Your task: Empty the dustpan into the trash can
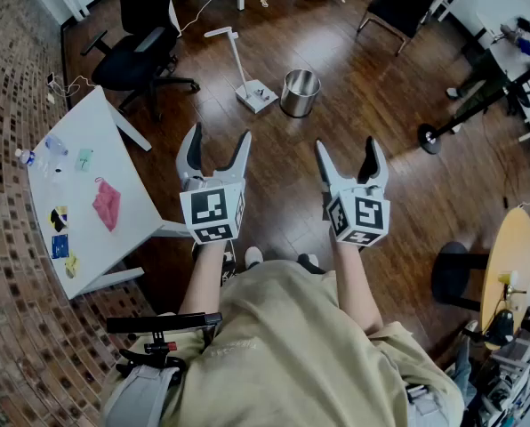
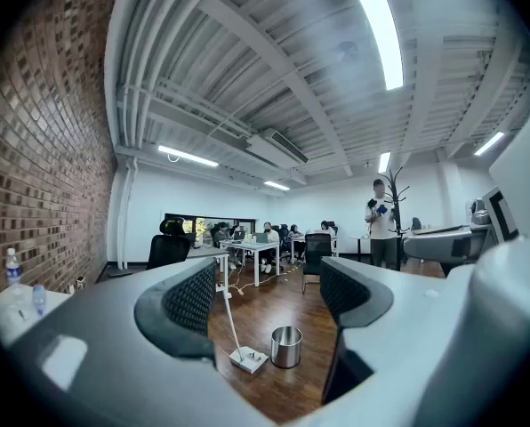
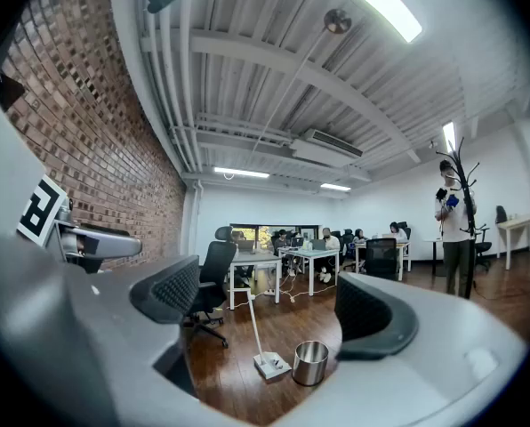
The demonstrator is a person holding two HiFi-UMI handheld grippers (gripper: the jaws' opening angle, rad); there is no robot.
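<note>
A white long-handled dustpan (image 1: 252,91) stands upright on the wooden floor, right beside a round metal trash can (image 1: 300,92). Both lie ahead of me, well beyond my grippers. My left gripper (image 1: 215,149) is held level in the air, open with nothing between its jaws. My right gripper (image 1: 351,157) hangs beside it, also open and empty. In the left gripper view the dustpan (image 2: 245,356) and trash can (image 2: 286,346) show between the jaws, far off. The right gripper view frames the dustpan (image 3: 269,361) and trash can (image 3: 309,363) the same way.
A white table (image 1: 92,189) with small items and a pink cloth stands at my left against the brick wall. A black office chair (image 1: 142,47) is behind it. A round black stand base (image 1: 429,137) and a round wooden table (image 1: 512,261) are at the right. People sit at far desks.
</note>
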